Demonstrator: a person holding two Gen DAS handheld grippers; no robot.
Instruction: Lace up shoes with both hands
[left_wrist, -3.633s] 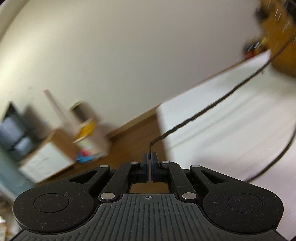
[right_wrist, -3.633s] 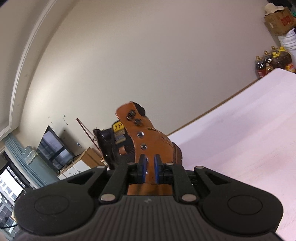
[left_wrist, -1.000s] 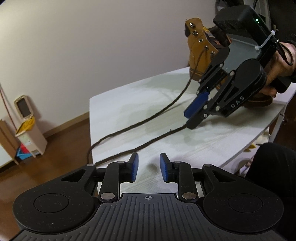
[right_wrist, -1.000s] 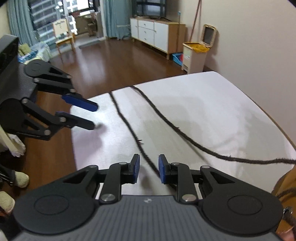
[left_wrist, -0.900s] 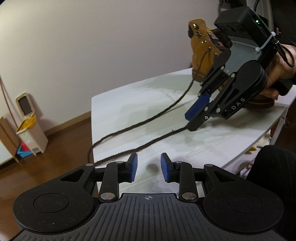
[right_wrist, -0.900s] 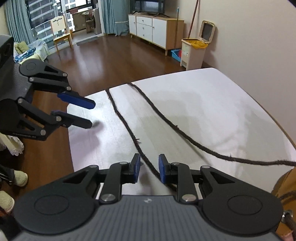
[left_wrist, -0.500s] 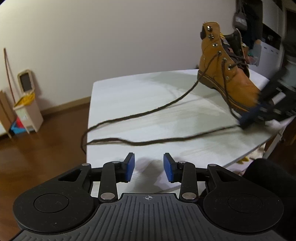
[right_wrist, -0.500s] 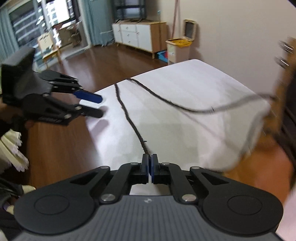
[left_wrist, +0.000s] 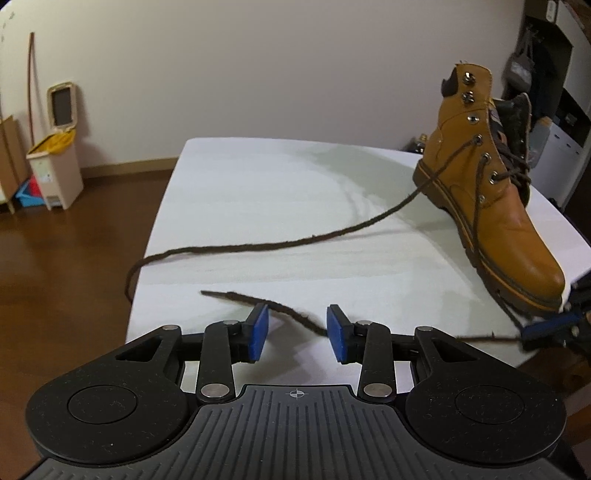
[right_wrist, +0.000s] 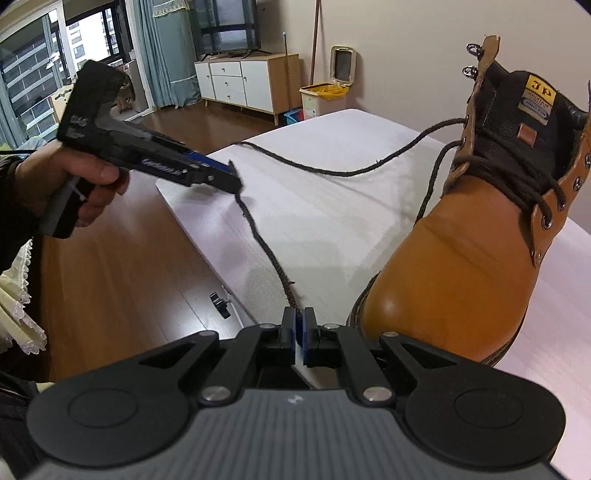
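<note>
Right wrist: right tongs (right_wrist: 298, 320) pinch lace (right_wrist: 260, 236)

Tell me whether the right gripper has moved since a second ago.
Yes. The right gripper has gone from mid-table beside the boot to the table edge past its toe.

The right gripper (right_wrist: 299, 325), jaws apart a second ago, now pinches the near shoelace (right_wrist: 258, 236) and has drawn it toward five o'clock, beside the boot (right_wrist: 461, 277) toe. The left gripper (left_wrist: 297, 334), previously clamped on lace, now stands open astride its free end.
</note>
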